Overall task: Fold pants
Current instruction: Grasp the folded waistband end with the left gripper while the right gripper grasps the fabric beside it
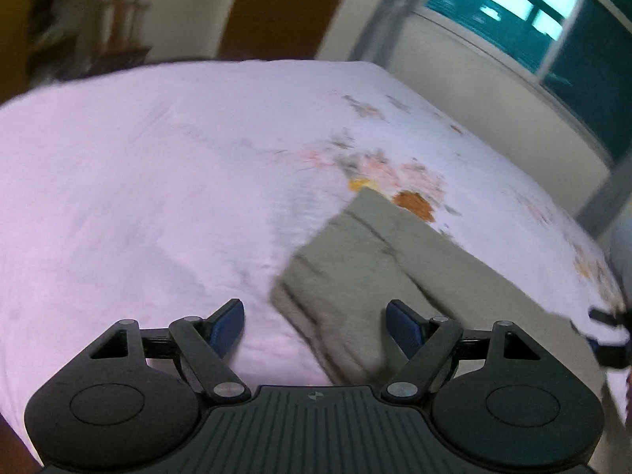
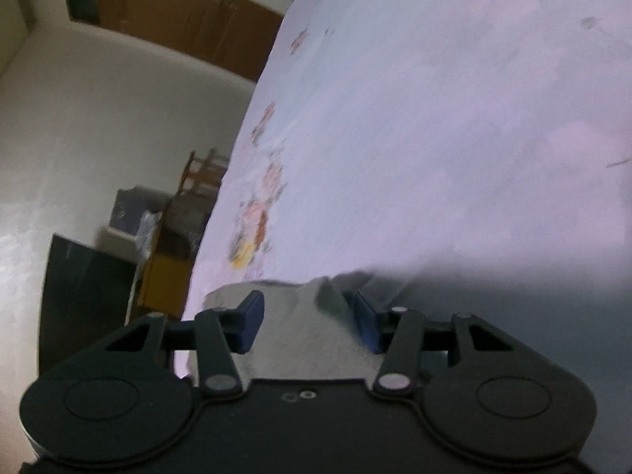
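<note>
On the bed (image 1: 138, 181), seen from my left wrist, the pants (image 1: 355, 268) lie as a grey-green folded stack toward the near right side, with layered edges showing along the left of the pile. They sit flat on the pale pink sheet, just below a patch of orange and yellow flower print (image 1: 410, 201). My left gripper (image 1: 314, 326) hangs over the near corner of the stack with its blue pads apart and nothing between them; I judge I keep it wide so it can come down on an edge of the cloth for the next fold or to smooth it. At the far right edge a dark bit of my other tool (image 1: 608, 335) shows beside the pants.

From my right wrist, the view is rolled, so the bed runs up the frame. My right gripper (image 2: 308, 322) has a hump of the grey pants (image 2: 300, 339) between its blue pads (image 2: 252, 316). The pads stand partly apart, and blur keeps me from seeing whether they press the cloth or only flank it, so I cannot tell if I hold it.

No container takes part in the task. Beside the bed, a yellow box (image 2: 166, 276) and a grey bin (image 2: 130, 213) stand on the floor; their contents are too blurred to name.
</note>
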Demonstrator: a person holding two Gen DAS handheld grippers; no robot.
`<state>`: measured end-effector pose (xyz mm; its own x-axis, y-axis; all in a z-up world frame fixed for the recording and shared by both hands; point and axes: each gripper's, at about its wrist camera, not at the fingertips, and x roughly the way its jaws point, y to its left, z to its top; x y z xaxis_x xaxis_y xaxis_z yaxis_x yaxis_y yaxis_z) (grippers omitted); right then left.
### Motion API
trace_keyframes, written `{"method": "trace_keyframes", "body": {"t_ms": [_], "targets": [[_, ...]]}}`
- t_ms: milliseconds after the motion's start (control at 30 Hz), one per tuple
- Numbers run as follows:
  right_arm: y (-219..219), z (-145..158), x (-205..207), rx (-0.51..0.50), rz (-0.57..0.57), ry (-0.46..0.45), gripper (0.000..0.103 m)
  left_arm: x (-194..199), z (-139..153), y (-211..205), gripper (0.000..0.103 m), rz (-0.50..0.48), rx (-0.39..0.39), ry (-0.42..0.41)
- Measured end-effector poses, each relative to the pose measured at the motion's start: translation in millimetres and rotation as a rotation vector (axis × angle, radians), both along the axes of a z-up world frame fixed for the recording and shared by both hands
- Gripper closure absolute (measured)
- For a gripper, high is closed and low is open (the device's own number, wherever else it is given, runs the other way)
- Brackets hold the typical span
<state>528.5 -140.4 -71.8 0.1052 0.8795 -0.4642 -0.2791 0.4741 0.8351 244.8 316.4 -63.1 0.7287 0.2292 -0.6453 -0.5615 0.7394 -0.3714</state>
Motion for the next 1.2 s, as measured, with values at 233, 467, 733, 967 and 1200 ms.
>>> {"method": "trace_keyframes", "body": {"t_ms": [233,467,733,967,1200], "targets": [[6,5,5,0.06,0.083,0.051,0.06,2,-11,2,0.024,-0.001,-0.033,-0.011],[35,0,1,0.017,0.004,-0.008,0.075,11,-6,-6,0.043,0.011,-0.027,-0.015],[36,7,-4,-0.101,-0.01,-0.1,0.103,20,-3,-4,0.064,0.003,-0.045,-0.036],[42,40,-11,-0.183,-0.025,-0.332,0.103,24,3,-6,0.068,-0.031,0.018,-0.08],[34,3,1,-0.28,-0.085,-0.249,0.096,24,-7,1,0.062,-0.052,0.025,-0.035]]}}
